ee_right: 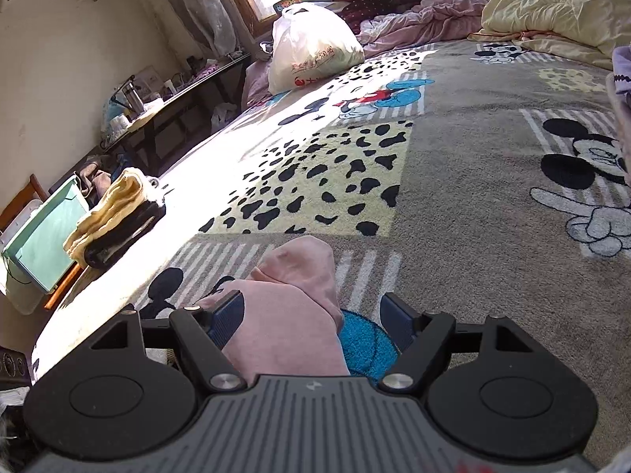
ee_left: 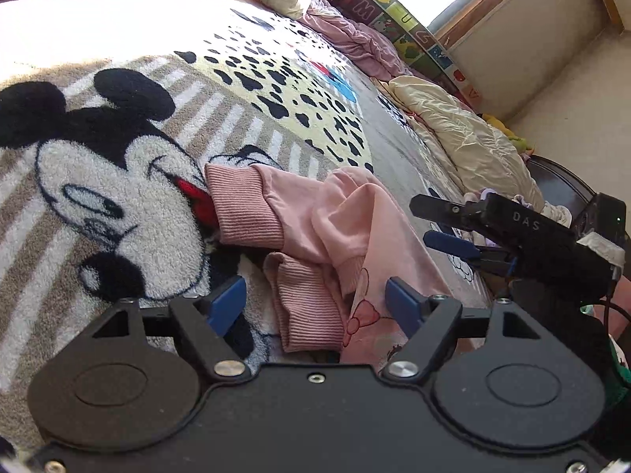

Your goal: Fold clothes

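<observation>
Cartoon-mouse blanket [ee_left: 118, 181]; right gripper [ee_left: 441, 222] marked "DAS" near pink garment [ee_left: 355, 228]

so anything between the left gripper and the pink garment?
Nothing visible. The left gripper is open with the pink garment's ribbed cuff lying directly between its pads.

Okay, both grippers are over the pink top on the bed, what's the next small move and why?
Probably close the left gripper on the ribbed cuff lying between its open jaws. The pink top is bunched, sleeves crossed over it, and the right gripper is open too, so neither holds cloth yet.
</observation>
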{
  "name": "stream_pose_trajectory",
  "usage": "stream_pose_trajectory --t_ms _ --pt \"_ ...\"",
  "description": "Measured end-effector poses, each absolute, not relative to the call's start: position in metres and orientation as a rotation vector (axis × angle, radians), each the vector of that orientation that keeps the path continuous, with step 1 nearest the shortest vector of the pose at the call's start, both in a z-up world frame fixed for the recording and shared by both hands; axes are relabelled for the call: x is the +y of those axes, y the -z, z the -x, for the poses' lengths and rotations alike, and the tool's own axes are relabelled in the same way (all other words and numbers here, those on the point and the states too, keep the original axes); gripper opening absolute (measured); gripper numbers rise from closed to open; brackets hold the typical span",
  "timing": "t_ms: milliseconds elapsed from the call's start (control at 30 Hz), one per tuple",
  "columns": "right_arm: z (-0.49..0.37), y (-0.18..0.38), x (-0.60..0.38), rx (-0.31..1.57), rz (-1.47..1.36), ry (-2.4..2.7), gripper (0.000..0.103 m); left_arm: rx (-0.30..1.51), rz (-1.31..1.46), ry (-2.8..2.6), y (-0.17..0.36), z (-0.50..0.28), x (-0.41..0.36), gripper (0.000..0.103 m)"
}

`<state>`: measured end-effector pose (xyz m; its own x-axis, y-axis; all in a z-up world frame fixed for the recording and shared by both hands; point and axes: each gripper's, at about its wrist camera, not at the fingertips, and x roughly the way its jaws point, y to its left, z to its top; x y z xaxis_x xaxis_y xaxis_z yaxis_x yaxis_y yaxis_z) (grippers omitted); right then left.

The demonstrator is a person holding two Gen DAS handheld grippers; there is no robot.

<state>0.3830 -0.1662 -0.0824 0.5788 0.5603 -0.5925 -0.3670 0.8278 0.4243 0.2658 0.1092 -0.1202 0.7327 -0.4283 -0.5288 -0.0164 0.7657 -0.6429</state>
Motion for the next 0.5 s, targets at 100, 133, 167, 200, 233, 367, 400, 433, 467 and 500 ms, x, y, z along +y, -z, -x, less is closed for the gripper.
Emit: stream_pose_trajectory --t_ms 100,133,167,200,233,367,400,433,467,500 --pt "-0.407 0.094 -0.137 0.854 -0.182 -0.537 0.077 0.715 0.694 0.290 0.119 -0.267 0.106 0.072" --pt "-0.411 0.099 -0.130 0.878 -0.161 -0.543 0.076 0.712 0.691 0.296 0.119 -0.267 0.104 0.072" --pt "-0.414 0.105 -0.123 0.899 -0.142 -0.551 0.061 0.711 0.686 0.305 0.118 -0.267 0.101 0.070" --pt "-0.413 0.109 -0.118 0.912 -0.132 -0.564 0.046 0.714 0.687 0.323 0.118 -0.268 0.099 0.065" --pt "-0.413 0.114 -0.113 0.926 -0.122 -0.576 0.026 0.717 0.688 0.342 0.118 -0.268 0.096 0.051" --pt "-0.398 0.105 -0.117 0.871 -0.151 -0.610 0.015 0.692 0.610 0.405 0.111 -0.266 0.079 0.025" --pt "-0.393 0.100 -0.124 0.843 -0.170 -0.601 0.015 0.675 0.584 0.429 0.108 -0.264 0.074 0.022" --pt "-0.387 0.092 -0.135 0.807 -0.201 -0.587 0.014 0.661 0.569 0.465 0.106 -0.263 0.070 0.018" --pt "-0.382 0.084 -0.147 0.776 -0.236 -0.574 0.014 0.651 0.553 0.504 0.103 -0.261 0.066 0.016" --pt "-0.376 0.077 -0.160 0.745 -0.270 -0.556 0.014 0.639 0.525 0.543 0.101 -0.258 0.061 0.016"
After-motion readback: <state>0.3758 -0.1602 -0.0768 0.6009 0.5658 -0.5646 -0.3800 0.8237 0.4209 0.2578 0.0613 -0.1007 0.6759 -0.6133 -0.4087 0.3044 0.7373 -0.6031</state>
